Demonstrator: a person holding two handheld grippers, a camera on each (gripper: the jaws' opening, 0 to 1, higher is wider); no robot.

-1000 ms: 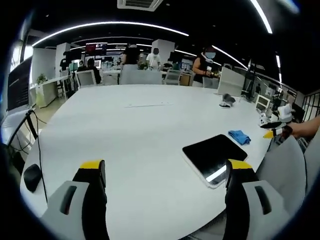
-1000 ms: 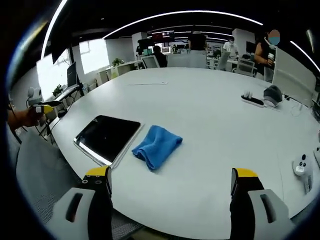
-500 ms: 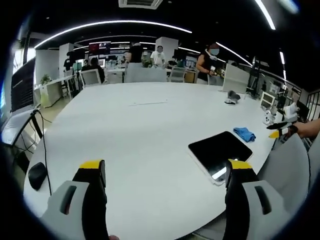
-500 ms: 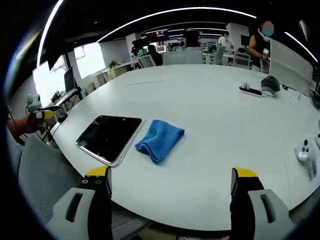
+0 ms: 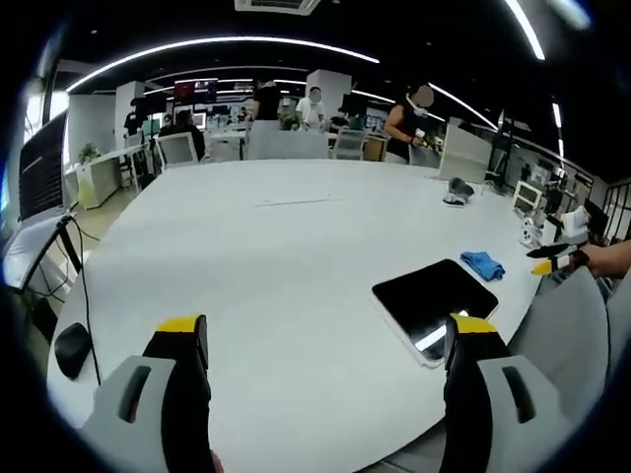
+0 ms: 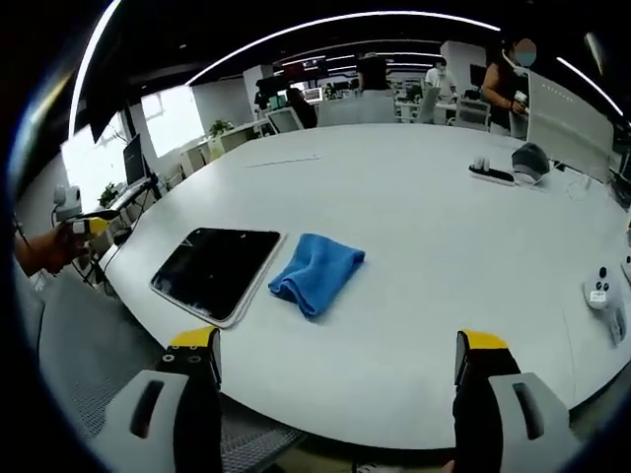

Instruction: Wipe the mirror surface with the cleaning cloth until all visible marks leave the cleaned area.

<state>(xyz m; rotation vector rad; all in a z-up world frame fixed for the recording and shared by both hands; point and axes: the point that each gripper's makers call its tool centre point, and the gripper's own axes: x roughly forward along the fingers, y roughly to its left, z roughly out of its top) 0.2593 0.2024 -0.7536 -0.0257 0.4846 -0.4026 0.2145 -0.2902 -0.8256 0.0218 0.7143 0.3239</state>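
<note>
The mirror (image 6: 218, 271) lies flat near the bench (image 6: 424, 246) edge, a dark rectangular slab with a pale rim, its face reflecting the dark ceiling. Just beside it, on its far-right side in the right gripper view, sits the cloth (image 6: 316, 273), a crumpled blue heap; whether its edge touches the mirror's rim cannot be told. In the left gripper view the mirror (image 5: 434, 303) sits toward the right, with the cloth (image 5: 482, 264) beyond it near the bench (image 5: 266, 256) rim.

The left gripper (image 5: 325, 340) hovers over the near bench edge with its fingers (image 5: 184, 340) spread wide, holding nothing. The right gripper (image 6: 335, 353) also hangs above the near edge, fingers (image 6: 480, 357) wide apart and empty, with mirror and cloth ahead of it, well apart from the tips.

Each gripper appears at the margin of the other's view, held in the person's hand. A mouse (image 5: 69, 349) with its cable lies at the bench's left edge in the left gripper view. A white controller (image 6: 598, 295) lies at the right in the right gripper view.
</note>
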